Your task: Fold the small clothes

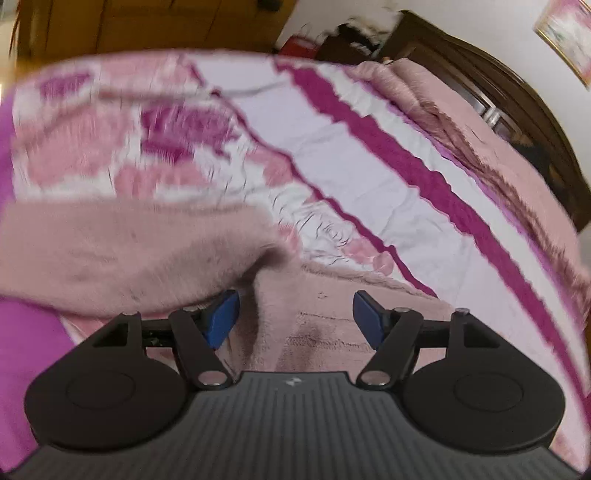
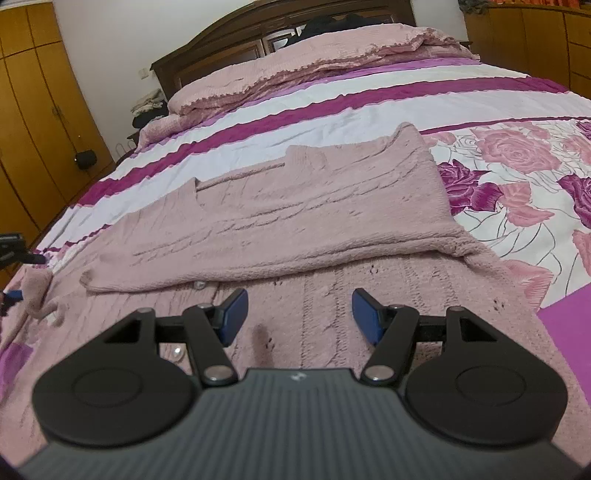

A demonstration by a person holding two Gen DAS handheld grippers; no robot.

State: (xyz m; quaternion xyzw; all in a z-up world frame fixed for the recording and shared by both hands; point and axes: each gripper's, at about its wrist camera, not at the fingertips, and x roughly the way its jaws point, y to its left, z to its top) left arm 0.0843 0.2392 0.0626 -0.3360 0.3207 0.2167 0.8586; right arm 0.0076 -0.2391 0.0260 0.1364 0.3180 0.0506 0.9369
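A dusty pink knitted sweater lies on the bed, one part folded over the rest. My right gripper is open and empty, low over the sweater's near part. My left gripper is open over pink knit; a raised fold of the sweater drapes against its left fingertip, but nothing sits between the jaws. The left gripper also shows at the far left of the right wrist view, beside a bunched sweater end.
The bedspread has rose print and magenta and white stripes. Pink pillows lie by the dark wooden headboard. Wooden wardrobes stand at the left and at the far right.
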